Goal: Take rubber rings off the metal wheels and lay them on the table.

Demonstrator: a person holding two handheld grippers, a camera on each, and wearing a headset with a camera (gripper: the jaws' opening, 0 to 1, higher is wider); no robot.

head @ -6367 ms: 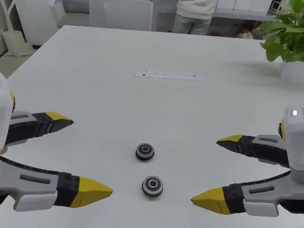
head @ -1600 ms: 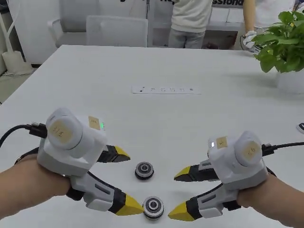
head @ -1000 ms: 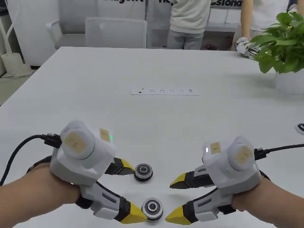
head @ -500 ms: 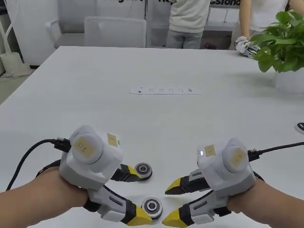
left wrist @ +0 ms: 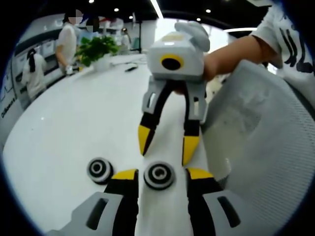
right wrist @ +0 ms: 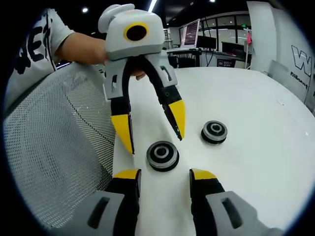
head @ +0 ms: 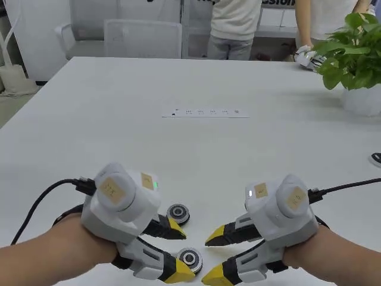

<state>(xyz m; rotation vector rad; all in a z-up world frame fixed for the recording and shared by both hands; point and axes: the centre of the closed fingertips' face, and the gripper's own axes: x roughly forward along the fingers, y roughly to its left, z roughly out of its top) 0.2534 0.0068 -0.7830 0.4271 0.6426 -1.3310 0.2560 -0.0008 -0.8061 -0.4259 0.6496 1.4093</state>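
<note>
Two metal wheels with black rubber rings lie flat on the white table [head: 119, 107]. The near wheel [head: 189, 259] [left wrist: 159, 175] [right wrist: 163, 155] sits between the two grippers, which face each other across it. My left gripper [head: 178, 251] [left wrist: 162, 173] [right wrist: 151, 127] is open, its yellow tips on either side of that wheel. From the other side my right gripper [head: 207, 260] [right wrist: 164, 173] [left wrist: 166, 145] is open too, tips just short of the wheel. The far wheel [head: 177, 213] [left wrist: 100, 170] [right wrist: 214, 132] lies beside the left gripper's upper jaw, untouched.
A power strip [head: 205, 112] is set into the table's middle. A potted plant [head: 351, 47] stands at the back right. A chair [head: 143, 39] and standing people are behind the far edge. Cables trail from both grippers. The near table edge is close behind the wheels.
Both grippers have closed in on the near wheel from left and right, staying open. The wheels have not moved.
</note>
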